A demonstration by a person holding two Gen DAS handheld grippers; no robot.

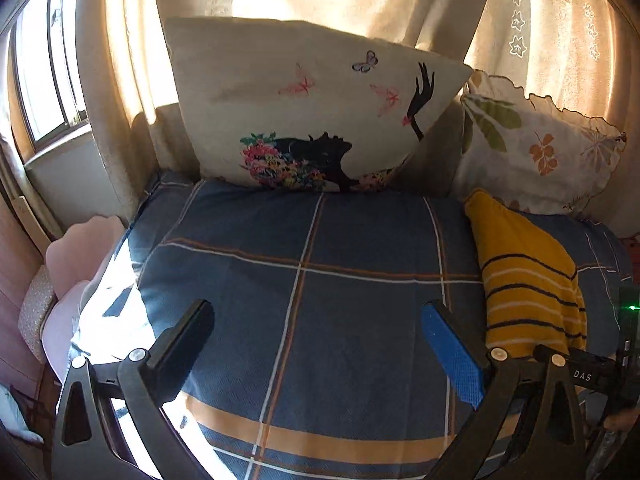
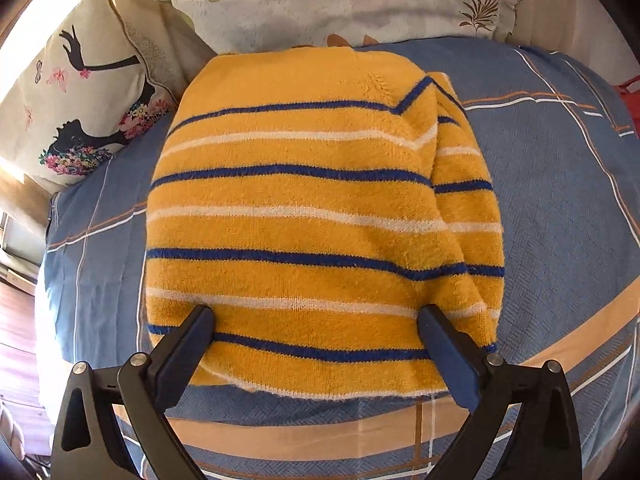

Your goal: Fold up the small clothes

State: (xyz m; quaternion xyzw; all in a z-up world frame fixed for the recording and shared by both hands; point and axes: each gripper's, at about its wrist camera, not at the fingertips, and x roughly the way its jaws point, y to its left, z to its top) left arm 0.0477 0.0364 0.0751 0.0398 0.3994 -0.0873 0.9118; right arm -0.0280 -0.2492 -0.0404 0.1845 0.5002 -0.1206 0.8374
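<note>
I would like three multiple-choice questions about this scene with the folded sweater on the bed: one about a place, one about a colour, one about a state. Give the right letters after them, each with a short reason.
1. Where does the yellow striped sweater lie?
A. on the blue checked bedcover
B. on top of the butterfly pillow
C. on the floor

2. Which colours are the stripes of the sweater?
A. red and green
B. dark blue and white
C. black only

3. How does the right gripper stand?
A. shut on the sweater
B. shut on nothing
C. open, fingers spread over the sweater

Right letters:
1 A: bedcover shows all around the sweater.
2 B: dark blue and white lines alternate across the yellow knit.
3 C: the two fingers stand far apart, and no fabric is pinched between them.
</note>
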